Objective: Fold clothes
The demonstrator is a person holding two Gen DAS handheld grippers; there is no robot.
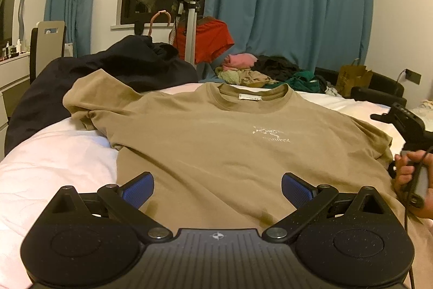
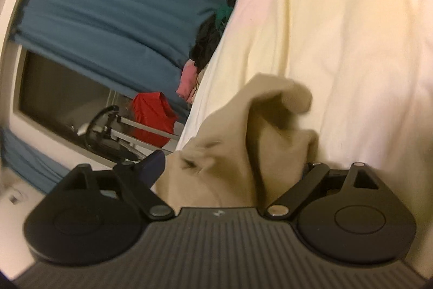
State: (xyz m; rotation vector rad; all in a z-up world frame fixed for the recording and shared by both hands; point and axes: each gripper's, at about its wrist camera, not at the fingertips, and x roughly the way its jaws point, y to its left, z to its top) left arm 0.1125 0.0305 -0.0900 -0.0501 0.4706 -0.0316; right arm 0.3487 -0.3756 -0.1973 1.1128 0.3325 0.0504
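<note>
Tan cotton T-shirt (image 1: 216,153): spread front-up on the white-sheeted bed (image 1: 54,167), no fold made; one sleeve (image 2: 259,126) rumpled. Left gripper (image 1: 217,190) jaws wide, empty, above hem; right gripper (image 2: 232,169) jaws wide, sleeve cloth loose between them. Unsorted clothes pile (image 1: 259,72) beyond: folding barely begun.

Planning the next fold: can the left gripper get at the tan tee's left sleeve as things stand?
Probably yes. The left gripper hovers open over the tan tee, and the left sleeve lies exposed on the bed, nothing covering it.

Tan t-shirt (image 1: 216,153) w/ white chest logo: spread flat, front up, on bed (image 1: 54,167); one sleeve rumpled, raised.
</note>
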